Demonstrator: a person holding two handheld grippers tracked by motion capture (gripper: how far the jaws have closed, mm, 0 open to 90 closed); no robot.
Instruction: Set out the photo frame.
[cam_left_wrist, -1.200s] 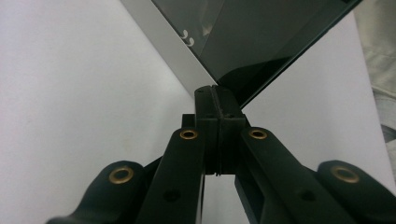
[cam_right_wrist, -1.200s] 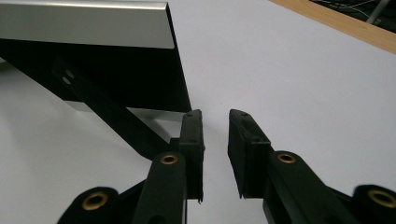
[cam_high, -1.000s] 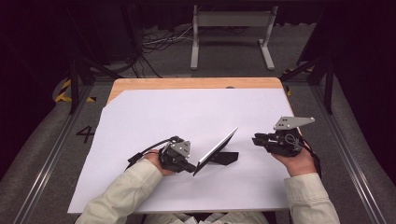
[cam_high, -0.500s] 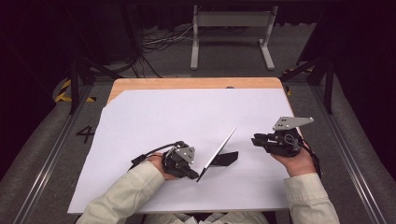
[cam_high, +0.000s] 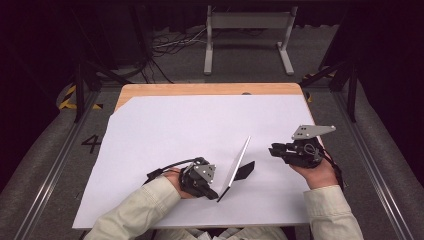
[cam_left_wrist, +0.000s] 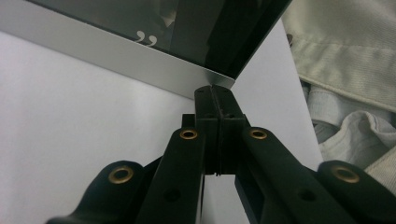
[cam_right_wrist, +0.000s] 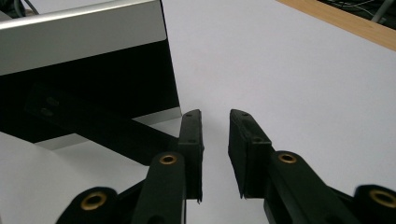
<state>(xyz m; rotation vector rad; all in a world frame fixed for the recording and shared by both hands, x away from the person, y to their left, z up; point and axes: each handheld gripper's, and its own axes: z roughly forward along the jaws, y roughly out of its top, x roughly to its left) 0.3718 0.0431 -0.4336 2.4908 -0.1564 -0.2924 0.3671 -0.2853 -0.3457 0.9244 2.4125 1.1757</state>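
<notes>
A thin silver-edged picture frame (cam_high: 235, 167) with a dark face stands tilted on the white sheet (cam_high: 190, 125), propped by its black back stand (cam_high: 245, 171). My left gripper (cam_high: 214, 194) is shut on the frame's near lower corner. In the left gripper view the closed jaw tips (cam_left_wrist: 212, 91) meet the silver corner of the frame (cam_left_wrist: 116, 46). My right gripper (cam_high: 274, 149) hovers to the right of the frame, open. In the right gripper view nothing lies between its fingertips (cam_right_wrist: 215, 116), and the frame's back (cam_right_wrist: 84, 42) and its stand (cam_right_wrist: 93, 126) lie just to their left.
The white sheet covers most of a wooden tabletop (cam_high: 200, 89). Beyond the table a white metal stand (cam_high: 247, 22) and cables (cam_high: 170, 45) sit on the floor. Rails run along both sides. A person's sleeves (cam_high: 140, 215) come in from the bottom.
My left hand has slid toward the near edge and slightly right, bringing the frame's lower corner with it, so the frame now stands steeper. The right gripper has kept still.
</notes>
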